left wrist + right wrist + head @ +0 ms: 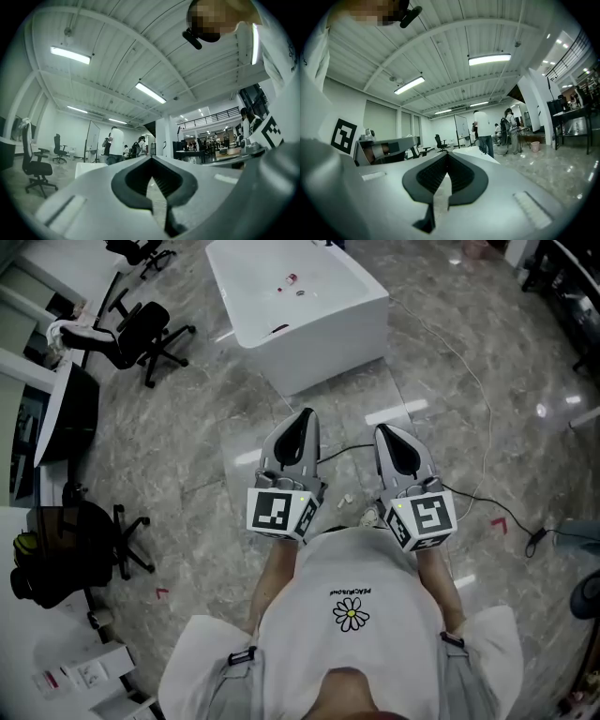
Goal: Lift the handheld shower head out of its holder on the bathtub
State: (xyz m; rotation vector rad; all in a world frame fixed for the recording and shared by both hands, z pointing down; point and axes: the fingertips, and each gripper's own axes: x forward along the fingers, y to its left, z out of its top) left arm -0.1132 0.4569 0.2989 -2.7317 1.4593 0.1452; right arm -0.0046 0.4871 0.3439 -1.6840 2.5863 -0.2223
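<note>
The left gripper [306,415] and the right gripper [385,430] are held side by side, close to the chest of a person in a white shirt [352,634], and are pointed forward over a grey marble floor [187,442]. In the left gripper view, the left gripper [151,158] is seen with its 2 jaws pressed together at the tips, and nothing is held between the ribbed dark pads [164,180]. In the right gripper view, the right gripper [446,156] is likewise seen with its jaws closed on each other and nothing is pinched.

The white bathtub [314,338] is set on the floor ahead of both grippers and well apart from them. A few small items [292,279] are seen on its flat top surface; one of these may be the handheld shower head in its holder, but they are too small to be told apart.

A black office chair [142,332] is placed to the left of the bathtub, and a thin cable [473,381] is laid across the floor to its right. Several standing people [482,129] are seen far off in both gripper views.
</note>
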